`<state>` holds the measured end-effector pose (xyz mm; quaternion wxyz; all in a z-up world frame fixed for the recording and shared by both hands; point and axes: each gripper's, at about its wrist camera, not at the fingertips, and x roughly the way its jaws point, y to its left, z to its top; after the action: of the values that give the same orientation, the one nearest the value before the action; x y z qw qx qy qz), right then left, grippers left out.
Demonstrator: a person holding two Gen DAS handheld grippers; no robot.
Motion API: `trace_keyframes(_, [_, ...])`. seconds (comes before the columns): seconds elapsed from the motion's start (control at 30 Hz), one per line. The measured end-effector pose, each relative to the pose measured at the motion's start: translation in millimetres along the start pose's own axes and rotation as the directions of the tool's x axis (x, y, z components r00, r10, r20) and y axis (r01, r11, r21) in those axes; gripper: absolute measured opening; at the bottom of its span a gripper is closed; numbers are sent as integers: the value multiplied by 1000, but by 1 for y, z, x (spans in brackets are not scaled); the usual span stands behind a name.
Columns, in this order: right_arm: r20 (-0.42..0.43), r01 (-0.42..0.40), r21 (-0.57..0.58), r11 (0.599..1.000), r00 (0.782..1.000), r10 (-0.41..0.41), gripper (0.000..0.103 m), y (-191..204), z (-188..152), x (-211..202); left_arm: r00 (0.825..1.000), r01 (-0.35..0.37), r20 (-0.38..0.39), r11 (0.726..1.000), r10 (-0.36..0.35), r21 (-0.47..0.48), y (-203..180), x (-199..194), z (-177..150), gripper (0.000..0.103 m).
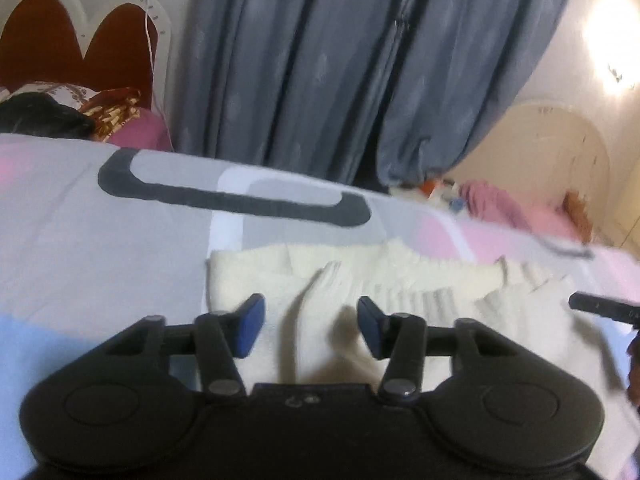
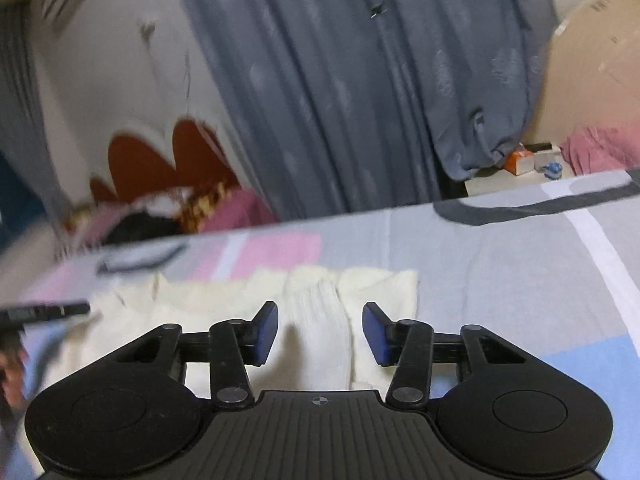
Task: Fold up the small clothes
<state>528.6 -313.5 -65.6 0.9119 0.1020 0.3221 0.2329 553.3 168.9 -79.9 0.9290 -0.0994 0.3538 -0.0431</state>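
A bed covered in a pale grey sheet [image 1: 100, 248] with pink, white, light-blue and dark-grey blocks fills the foreground of both wrist views. Behind it hang slate-blue pleated curtains [image 1: 320, 72] against a cream wall, with one red-and-white scalloped headboard [image 1: 72, 40] to one side and a heap of pink and patterned bedding [image 1: 120, 120] at its foot. One wall lamp [image 1: 612, 48] glares at the far right of the left view.

One cream ribbed knitted garment [image 1: 400, 280] lies flat on the sheet, spread across the near part of the bed. Two tools work over it. The left hand-held gripper [image 1: 311, 326] hovers above one end, its blue pads [image 1: 252, 328] apart with a fold of the knit lying between them, unpinched. The right hand-held gripper [image 2: 320, 332] is likewise released over the other end [image 2: 320, 312], a ribbed strip lying between its pads without being squeezed. Each view catches the other tool's black tip at its edge.
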Motion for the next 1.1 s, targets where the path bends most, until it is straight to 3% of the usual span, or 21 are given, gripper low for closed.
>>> trace_keyframes(0.1, [-25, 23, -70, 997, 999, -25, 43, 9, -10, 11, 1000, 8, -12, 1000, -8, 20, -1, 5, -1, 40])
trace_keyframes(0.13, [-32, 12, -83, 997, 999, -15, 35, 9, -11, 15, 1000, 15, -13, 1000, -15, 23, 0, 5, -1, 33])
trace_keyframes(0.17, [-47, -13, -90, 996, 999, 9, 7, 10, -13, 16, 1000, 22, -12, 1000, -22, 20, 0, 5, -1, 21])
trace_keyframes(0.2, [-50, -16, -100, 995, 999, 11, 3, 12, -15, 18, 999, 34, -10, 999, -34, 12, 1, 5, -1, 13])
trace_keyframes(0.23, [-46, -14, -119, 993, 999, 8, 3, 14, -17, 18, 999, 49, -7, 999, -49, 5, 2, 4, -1, 3])
trace_keyframes(0.33, [1, 7, -154, 988, 1000, -7, 2, 17, -19, 10, 994, 48, 97, 999, -49, 8, 0, -11, -3, 3])
trace_keyframes(0.43, [123, 22, -137, 990, 992, -5, 2, 19, -14, -10, 953, 74, 296, 997, -67, -13, 1, -38, -9, 2])
trace_keyframes(0.47, [162, 27, -130, 991, 987, -6, 2, 19, -12, -15, 943, 68, 327, 997, -57, -23, 1, -40, -10, 3])
trace_keyframes(0.5, [188, 39, -126, 991, 982, -15, 2, 18, -10, -16, 944, 56, 327, 998, -42, -34, 0, -37, -8, 3])
trace_keyframes(0.53, [199, 54, -124, 991, 980, -28, 2, 16, -10, -14, 956, 37, 291, 998, -22, -46, 0, -27, -5, 3])
trace_keyframes(0.63, [122, 85, -107, 991, 990, -72, 2, 11, -14, 11, 985, -32, 165, 999, 38, -37, -4, 4, -3, 3])
trace_keyframes(0.77, [53, 100, -77, 992, 994, -96, 2, 4, -29, 30, 990, -62, 121, 997, 67, -49, 0, 18, -9, 3])
trace_keyframes(0.83, [55, 98, -74, 992, 994, -94, 2, 2, -31, 31, 992, -63, 111, 997, 68, -45, 2, 16, -8, 9])
trace_keyframes(0.87, [50, 99, -78, 992, 994, -95, 2, 2, -31, 30, 991, -67, 112, 997, 72, -45, 2, 12, -6, 23])
trace_keyframes(0.93, [46, 115, -75, 991, 993, -112, 3, 3, -26, 20, 984, -60, 168, 998, 60, -6, -10, -10, -4, 39])
trace_keyframes(0.97, [69, 127, -86, 988, 990, -121, 17, 8, -21, 12, 977, -44, 211, 999, 37, 28, -21, -21, -4, 57])
trace_keyframes(1.0, [109, 112, -107, 988, 989, -100, 39, 18, -17, 2, 972, -27, 236, 999, 16, 43, -33, -27, -4, 67])
trace_keyframes(1.03, [120, 86, -128, 988, 990, -71, 41, 28, -15, 0, 973, 3, 230, 998, -17, 59, -48, -25, -2, 76])
trace_keyframes(1.1, [48, 32, -179, 983, 999, -24, 41, 57, -12, 16, 982, 50, 175, 992, -69, 112, -78, -11, -2, 74])
